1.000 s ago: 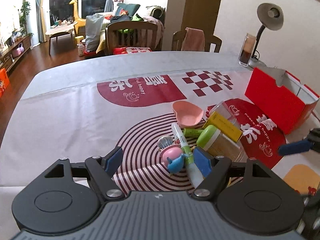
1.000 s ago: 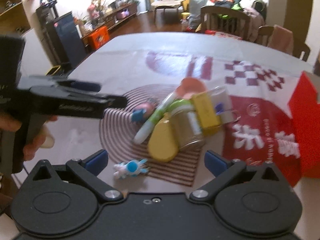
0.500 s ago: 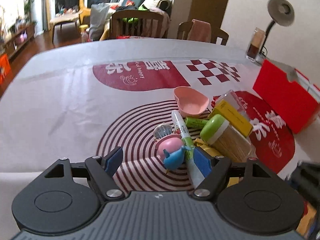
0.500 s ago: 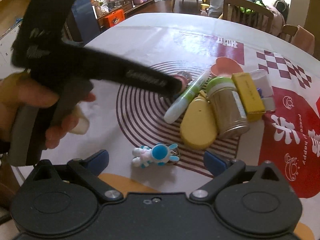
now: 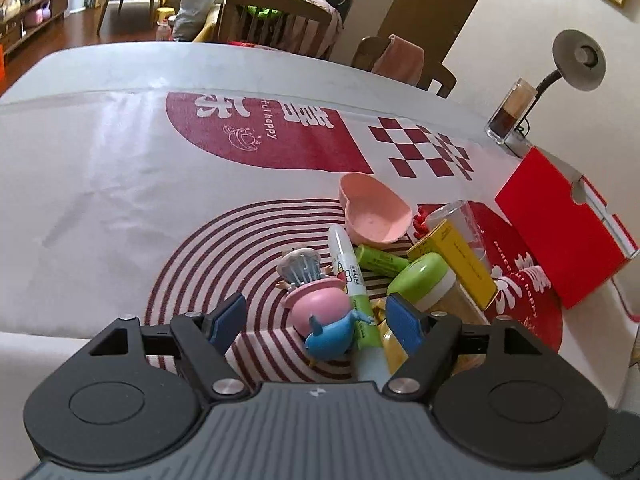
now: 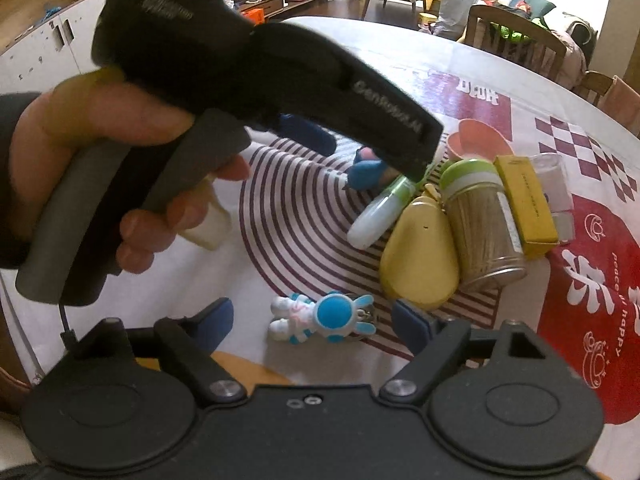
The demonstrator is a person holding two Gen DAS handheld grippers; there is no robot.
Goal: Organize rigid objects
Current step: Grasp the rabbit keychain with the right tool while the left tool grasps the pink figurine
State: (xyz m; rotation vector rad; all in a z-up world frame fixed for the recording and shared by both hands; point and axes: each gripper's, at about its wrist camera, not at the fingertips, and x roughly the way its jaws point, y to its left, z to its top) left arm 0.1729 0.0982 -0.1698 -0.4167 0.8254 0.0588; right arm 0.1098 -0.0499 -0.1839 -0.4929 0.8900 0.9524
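A pile of small objects lies on the patterned tablecloth. My left gripper (image 5: 316,318) is open, its fingers on either side of a pink and blue toy figure (image 5: 326,318) and a green-white marker (image 5: 354,284). Beside them lie a pink heart bowl (image 5: 374,214), a green-lidded toothpick jar (image 5: 430,286), and a yellow box (image 5: 460,260). My right gripper (image 6: 310,320) is open around a white and blue rabbit astronaut keychain (image 6: 320,316). A yellow pear-shaped case (image 6: 418,262) lies just beyond it. The left gripper's body (image 6: 256,60) shows in the right wrist view.
A red open box (image 5: 560,224) stands at the table's right edge. A desk lamp (image 5: 576,60) and a clear container (image 5: 510,114) stand behind it. Wooden chairs (image 5: 276,24) stand at the far side.
My left gripper has moved closer over the toy figure and marker. My right gripper has moved forward and down, so the rabbit keychain now lies between its fingers.
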